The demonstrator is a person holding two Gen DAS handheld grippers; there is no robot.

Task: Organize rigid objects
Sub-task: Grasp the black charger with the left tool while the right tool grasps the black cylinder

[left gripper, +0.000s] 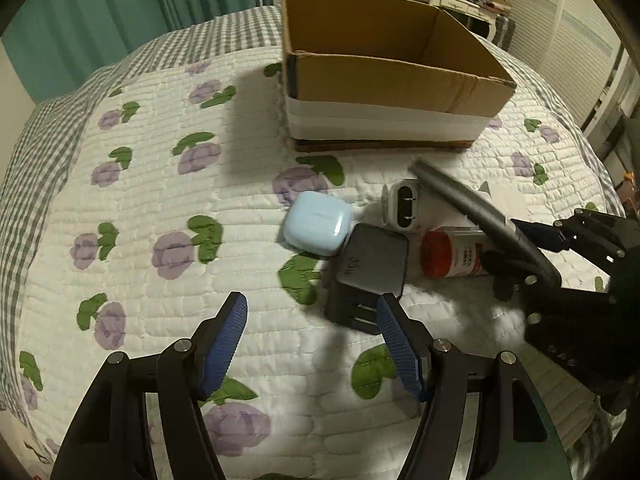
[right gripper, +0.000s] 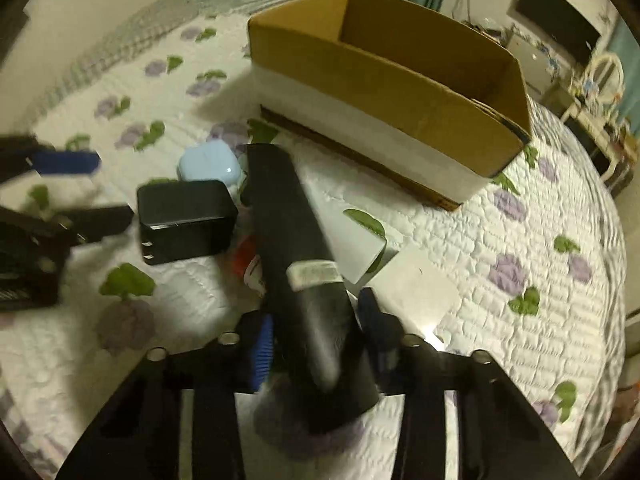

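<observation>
- The dark grey tube-shaped object [right gripper: 296,264] sat clamped between the right gripper [right gripper: 316,344] pads at its near end, its long axis running away from the gripper, up and left toward the cluster of small items. It looked like a tapered vacuum nozzle, matte, with a pale band around its middle; I could not tell exactly what it was.
- In the left wrist view the same tube [left gripper: 476,212] slanted over the pile, its free end hanging above the white plug adapter [left gripper: 404,208], apparently lifted clear of the quilt rather than resting on it.
- The open cardboard box [right gripper: 400,84] lay ahead and to the right of the tube's tip, well apart from it, so the coming move likely turned on swinging the tube rightward and forward over the box's near wall. The right gripper was plainly the nearer one to the box.
- Under and beside the tube lay the black charger [left gripper: 372,264], the pale blue earbud case [left gripper: 316,224] touching it, and a red-capped bottle [left gripper: 452,254] on its side.
- A white box [right gripper: 408,280] lay just right of the tube on the quilt.
- The left gripper [left gripper: 312,340] hovered with its fingers spread wide and nothing between them, just short of the black charger.
- Everything rested on a white quilted bedspread [left gripper: 160,200] printed with purple flowers.
</observation>
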